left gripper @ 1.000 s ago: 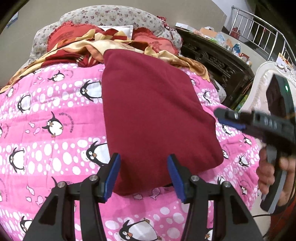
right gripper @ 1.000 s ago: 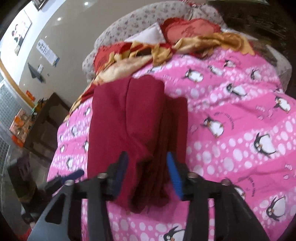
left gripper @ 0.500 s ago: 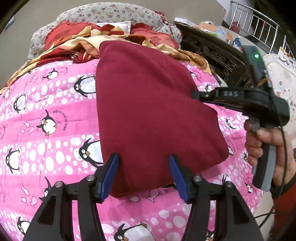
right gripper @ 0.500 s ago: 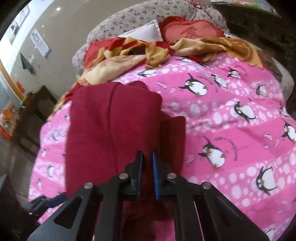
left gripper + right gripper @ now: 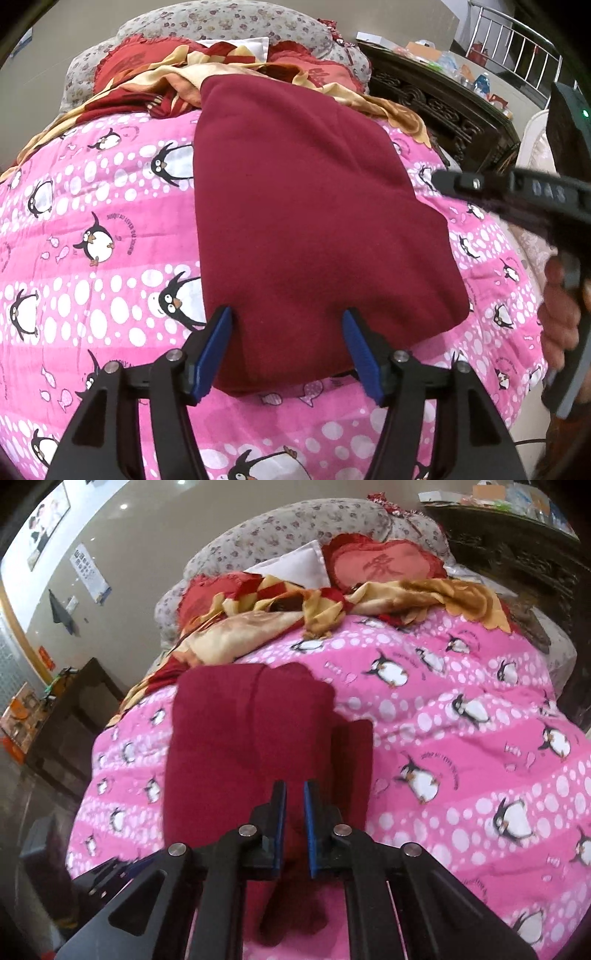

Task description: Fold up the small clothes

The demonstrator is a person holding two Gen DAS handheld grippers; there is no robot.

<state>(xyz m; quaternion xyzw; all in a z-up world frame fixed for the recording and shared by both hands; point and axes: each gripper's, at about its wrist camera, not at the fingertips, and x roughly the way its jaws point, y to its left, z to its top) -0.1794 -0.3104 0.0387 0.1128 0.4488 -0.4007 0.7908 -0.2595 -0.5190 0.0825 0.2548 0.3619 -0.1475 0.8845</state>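
Maroon garment [image 5: 314, 229] on penguin quilt [image 5: 92, 221], between spread left hand-held gripper [image 5: 286, 347], right hand-held gripper [image 5: 294, 823] pinching its edge.

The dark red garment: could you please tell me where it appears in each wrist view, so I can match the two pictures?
Left wrist view: the dark red garment fills the centre, its near edge between the open left claw.
Right wrist view: it lies centre-left, its near edge pinched in the right claw.
Shared landmark: the heart-shaped red cushion at the bed's head.
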